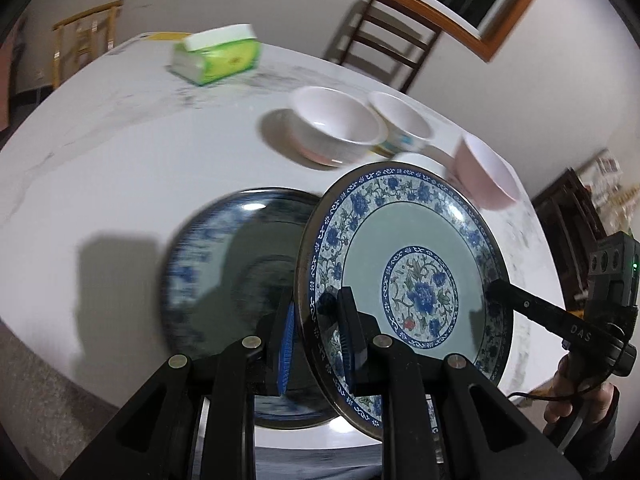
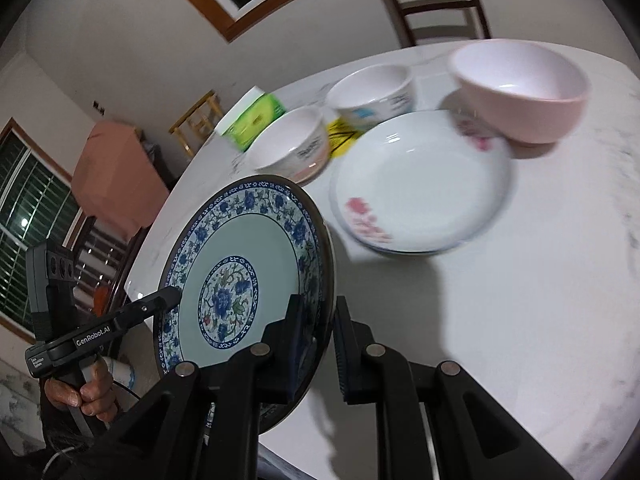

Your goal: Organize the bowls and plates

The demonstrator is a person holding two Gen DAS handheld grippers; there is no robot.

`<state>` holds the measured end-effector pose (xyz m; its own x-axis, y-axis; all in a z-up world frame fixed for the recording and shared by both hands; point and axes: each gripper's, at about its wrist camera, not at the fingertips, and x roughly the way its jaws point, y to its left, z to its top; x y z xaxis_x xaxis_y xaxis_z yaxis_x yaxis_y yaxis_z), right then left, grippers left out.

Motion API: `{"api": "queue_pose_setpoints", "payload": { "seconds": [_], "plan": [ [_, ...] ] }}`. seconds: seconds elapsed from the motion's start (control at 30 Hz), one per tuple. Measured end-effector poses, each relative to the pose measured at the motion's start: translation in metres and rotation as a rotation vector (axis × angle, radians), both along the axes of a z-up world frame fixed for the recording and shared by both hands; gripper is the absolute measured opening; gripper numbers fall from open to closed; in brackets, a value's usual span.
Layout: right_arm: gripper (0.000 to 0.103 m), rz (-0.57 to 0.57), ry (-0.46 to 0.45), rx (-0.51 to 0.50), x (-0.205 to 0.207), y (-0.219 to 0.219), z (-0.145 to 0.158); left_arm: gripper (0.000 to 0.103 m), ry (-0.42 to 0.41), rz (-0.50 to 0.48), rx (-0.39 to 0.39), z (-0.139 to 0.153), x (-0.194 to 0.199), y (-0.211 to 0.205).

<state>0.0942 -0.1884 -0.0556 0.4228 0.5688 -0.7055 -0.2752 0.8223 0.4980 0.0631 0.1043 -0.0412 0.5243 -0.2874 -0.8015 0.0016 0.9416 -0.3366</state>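
Blue-and-white porcelain fills the left wrist view: the floral plate hangs tilted, nearly on edge, above the counter, and the left claw is clamped on its near-left rim, one pad on the face and one behind. At the plate's right edge the right claw reaches in from the right, its finger tip on the rim, with the person's hand under its handle. Behind and left of the held plate, a second dark-rimmed blue plate lies flat on the counter, just beside the left claw and closer to it than to the right one; I judge it the likely stacking spot, so the held plate would have to level out and travel left. Farther off stand a white bowl, a printed bowl and a pink bowl, with a green tissue pack at the far side. In the right wrist view, the right claw grips the same plate by its right rim, jaws closed on the edge, while the left claw holds the opposite rim. A white plate with red flowers lies flat to the far right, the pink bowl beyond it. Both claws point steeply downward.
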Motion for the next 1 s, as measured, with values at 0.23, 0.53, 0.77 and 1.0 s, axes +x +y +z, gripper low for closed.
{"api": "queue_pose_setpoints", "payload": {
  "seconds": [0.23,0.53,0.77,1.0],
  "plan": [
    [0.015,0.043,0.047,-0.011,0.015,0.046,-0.011,0.017,0.023,0.075,0.006,-0.011,-0.005,0.045],
    [0.015,0.055,0.068,-0.05,0.023,0.076,-0.018,0.017,0.051,0.11,-0.01,-0.025,-0.002,0.071],
    [0.017,0.059,0.062,-0.101,0.019,0.086,-0.021,0.018,0.07,0.117,-0.02,-0.035,0.001,0.076],
    [0.018,0.058,0.077,-0.115,0.022,0.09,-0.023,0.018,0.063,0.116,0.006,-0.038,0.003,0.074]
  ]
}}
